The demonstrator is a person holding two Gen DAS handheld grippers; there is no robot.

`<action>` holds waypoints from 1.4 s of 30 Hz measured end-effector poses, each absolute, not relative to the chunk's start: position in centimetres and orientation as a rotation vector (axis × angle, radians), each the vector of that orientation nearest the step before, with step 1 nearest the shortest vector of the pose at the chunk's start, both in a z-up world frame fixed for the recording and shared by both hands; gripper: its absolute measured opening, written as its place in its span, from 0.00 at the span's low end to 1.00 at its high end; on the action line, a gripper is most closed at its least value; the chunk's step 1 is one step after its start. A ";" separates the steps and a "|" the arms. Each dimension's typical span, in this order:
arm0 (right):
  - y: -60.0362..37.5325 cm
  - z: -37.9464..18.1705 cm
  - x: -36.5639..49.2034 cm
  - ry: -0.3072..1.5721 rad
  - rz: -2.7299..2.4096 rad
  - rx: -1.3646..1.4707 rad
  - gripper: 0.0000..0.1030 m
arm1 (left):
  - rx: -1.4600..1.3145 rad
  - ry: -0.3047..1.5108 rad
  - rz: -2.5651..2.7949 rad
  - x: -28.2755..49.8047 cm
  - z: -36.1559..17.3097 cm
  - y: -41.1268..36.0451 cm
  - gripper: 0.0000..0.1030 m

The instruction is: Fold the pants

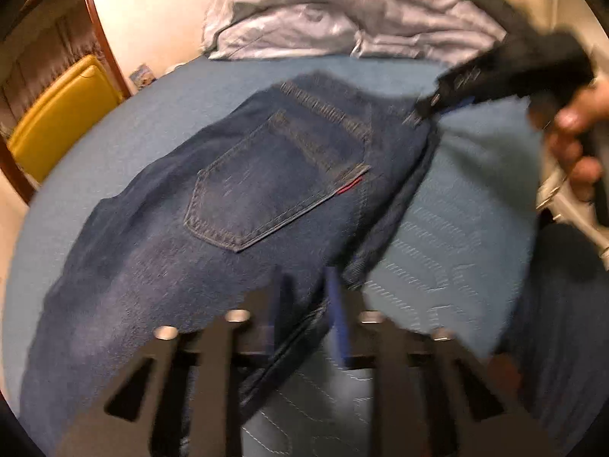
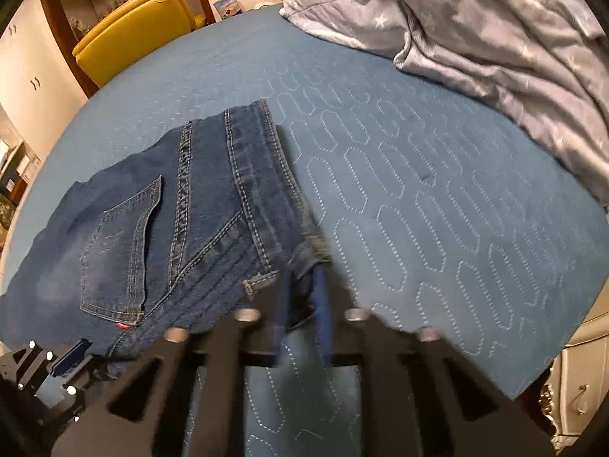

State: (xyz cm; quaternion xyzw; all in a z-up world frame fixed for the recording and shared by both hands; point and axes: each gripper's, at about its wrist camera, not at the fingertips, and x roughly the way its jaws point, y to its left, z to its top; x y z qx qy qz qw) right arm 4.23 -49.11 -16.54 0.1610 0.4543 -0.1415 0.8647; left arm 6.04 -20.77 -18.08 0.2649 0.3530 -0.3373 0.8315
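Left gripper (image 1: pixel 308 304) and right gripper (image 2: pixel 302 304) pinch jeans (image 1: pixel 236 198).

One pair of dark blue denim jeans (image 2: pixel 160 228), one crumpled grey star-print quilt (image 2: pixel 495 38), one yellow padded chair (image 2: pixel 129 30), two black grippers.

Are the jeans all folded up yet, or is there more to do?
Not yet. The jeans already look doubled lengthwise on the blue quilted bed cover, one back pocket facing up. Right now the right gripper pinches the waistband end and the left gripper pinches the edge further along. Still left: folding the long legs up toward the waistband.
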 end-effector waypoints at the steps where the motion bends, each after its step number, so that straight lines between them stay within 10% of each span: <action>1: -49.2 -16.3 4.1 0.951 -0.293 0.343 0.03 | 0.566 0.740 -0.718 6.0 -17.9 -20.9 0.10; 12: -48.4 -15.7 3.6 0.987 -0.395 0.245 0.06 | 0.617 0.748 -0.756 5.1 -18.0 -21.1 0.00; 15: -47.0 -13.0 3.2 0.914 -0.475 0.171 0.55 | 0.491 0.791 -0.772 6.0 -16.8 -19.9 0.11; 20: -42.7 -10.3 8.4 0.834 -0.333 0.079 0.67 | 0.118 0.848 -0.756 10.5 -13.1 -15.5 0.16; 42: -39.5 -19.3 19.8 0.929 -0.410 -0.104 0.61 | 0.004 1.047 -0.393 29.2 -16.7 -14.8 0.18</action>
